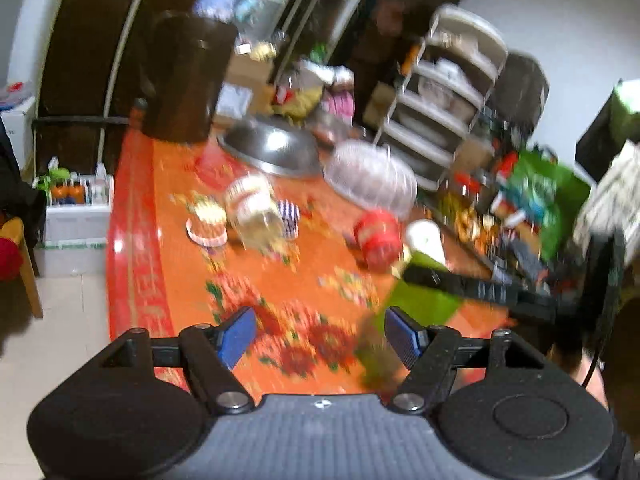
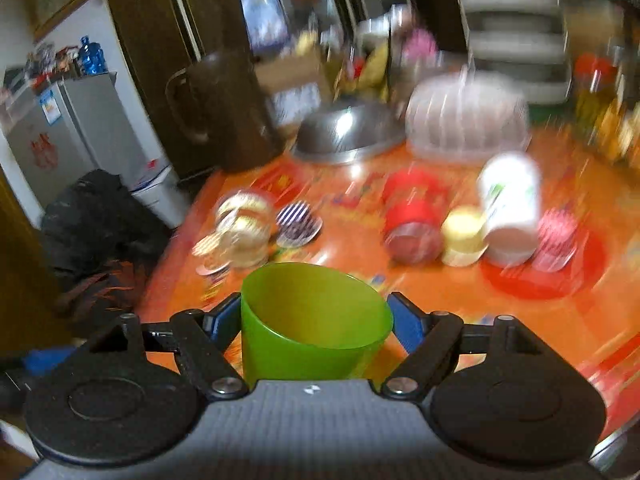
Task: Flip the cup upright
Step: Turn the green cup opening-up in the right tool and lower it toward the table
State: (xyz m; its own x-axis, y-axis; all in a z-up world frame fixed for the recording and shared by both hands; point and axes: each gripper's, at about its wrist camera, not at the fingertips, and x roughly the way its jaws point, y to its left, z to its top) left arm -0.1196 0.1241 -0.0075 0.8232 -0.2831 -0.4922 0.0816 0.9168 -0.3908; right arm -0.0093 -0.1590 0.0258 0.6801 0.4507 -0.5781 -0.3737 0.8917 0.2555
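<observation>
A green plastic cup (image 2: 312, 320) sits between the blue pads of my right gripper (image 2: 318, 320), which is shut on it; the cup's mouth faces up and slightly away, above the orange patterned table (image 2: 460, 312). In the left wrist view the same green cup (image 1: 416, 300) appears blurred at the right, held by the other gripper's black arm. My left gripper (image 1: 320, 338) is open and empty above the table's near edge (image 1: 132, 280).
On the table stand a red can (image 2: 412, 216), a white container (image 2: 510, 204), a yellow jar (image 2: 464, 236), a glass jar (image 2: 244, 228), a striped cup (image 2: 298, 224), a steel bowl (image 2: 348, 132), a mesh food cover (image 2: 464, 116) and a dark kettle (image 2: 224, 112).
</observation>
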